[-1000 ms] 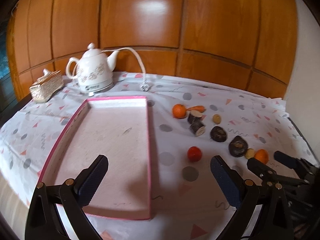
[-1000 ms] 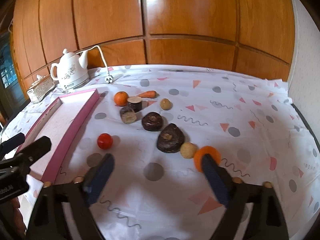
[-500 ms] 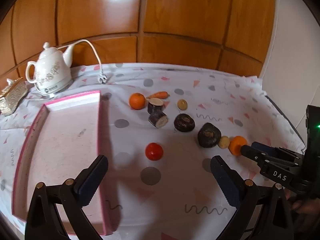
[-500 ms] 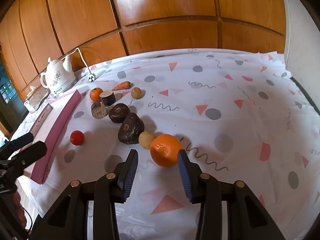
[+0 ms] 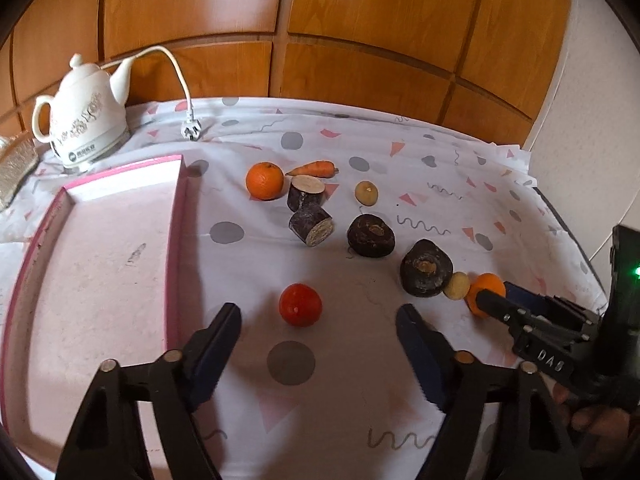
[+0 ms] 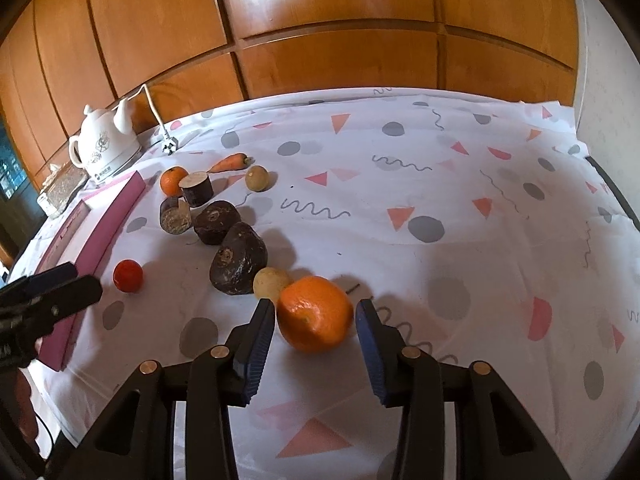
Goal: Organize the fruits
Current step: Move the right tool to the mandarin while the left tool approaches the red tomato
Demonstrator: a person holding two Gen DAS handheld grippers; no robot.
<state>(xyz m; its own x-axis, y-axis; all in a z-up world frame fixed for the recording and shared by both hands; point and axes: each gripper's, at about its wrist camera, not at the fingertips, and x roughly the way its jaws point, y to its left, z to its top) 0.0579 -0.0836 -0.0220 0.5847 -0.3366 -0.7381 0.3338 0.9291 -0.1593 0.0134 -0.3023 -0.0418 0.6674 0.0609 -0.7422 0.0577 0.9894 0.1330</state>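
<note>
The right gripper sits low in its own view with its blue-padded jaws parted around a round orange mandarin. The left pad looks to be at the peel while the right one shows a sliver of cloth beside the fruit, so I cannot tell whether it has a real grip yet. Touching the mandarin's upper left is a small pale yellow ball-shaped fruit, and beyond that a dark brown lumpy tuber.

The left gripper is wide open and holds nothing. A small red tomato lies on the white patterned tablecloth between and just ahead of its fingertips, near mid-frame. To the left of that view is a shallow pink-rimmed rectangular tray. Higher up, around centre, lie a second orange mandarin, a small carrot and two cut dark-skinned root pieces. A white ceramic electric kettle stands at the upper left.
</note>
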